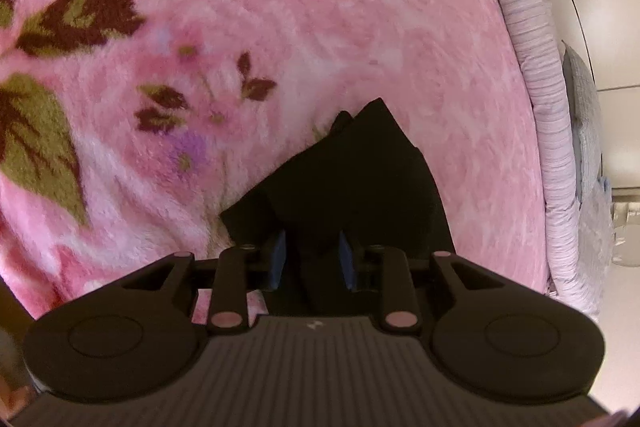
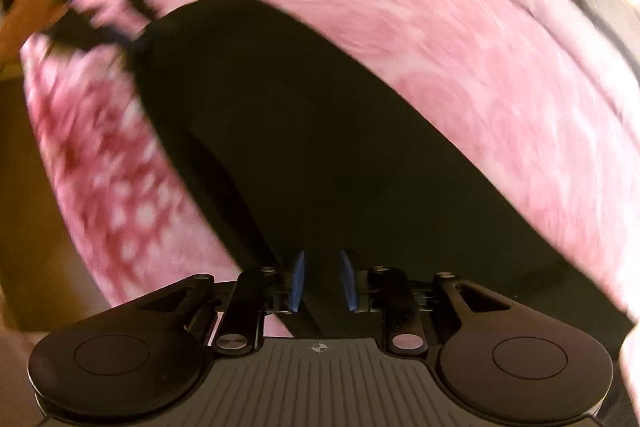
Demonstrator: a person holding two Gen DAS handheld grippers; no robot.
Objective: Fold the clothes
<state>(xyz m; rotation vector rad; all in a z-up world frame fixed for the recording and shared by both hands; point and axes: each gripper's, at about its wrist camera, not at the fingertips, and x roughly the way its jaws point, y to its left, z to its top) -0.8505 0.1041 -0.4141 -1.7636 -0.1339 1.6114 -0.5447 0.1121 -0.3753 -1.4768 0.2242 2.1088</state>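
A pink floral blanket point(image 1: 280, 7) covers the bed and fills both wrist views, its ruffled pale edge point(image 1: 532, 67) curving down the right side of the left wrist view. Across it stretches a black garment point(image 2: 320, 147), a long dark band that in the right wrist view runs from the right gripper point(image 2: 322, 281) at the bottom up and to the left, toward the left gripper point(image 2: 108, 35), seen blurred at the far end. The garment's long axis therefore lies between the two tools, one end at each, and neither hand is clearly nearer its middle. The cloth seems lifted and drawn fairly taut rather than lying flat, though motion blur leaves that uncertain. In the left wrist view the garment's near end point(image 1: 340, 179) bunches into a pointed peak that aims away from the camera, above the blanket. The left gripper point(image 1: 312, 259) pinches that bunched cloth between its blue pads point(image 1: 280, 259). The right gripper's blue pads point(image 2: 298, 281) stand close together with dark fabric running in between them, apparently clamped on the garment's other end. Any fold would likely bring one held end toward the other along that axis.
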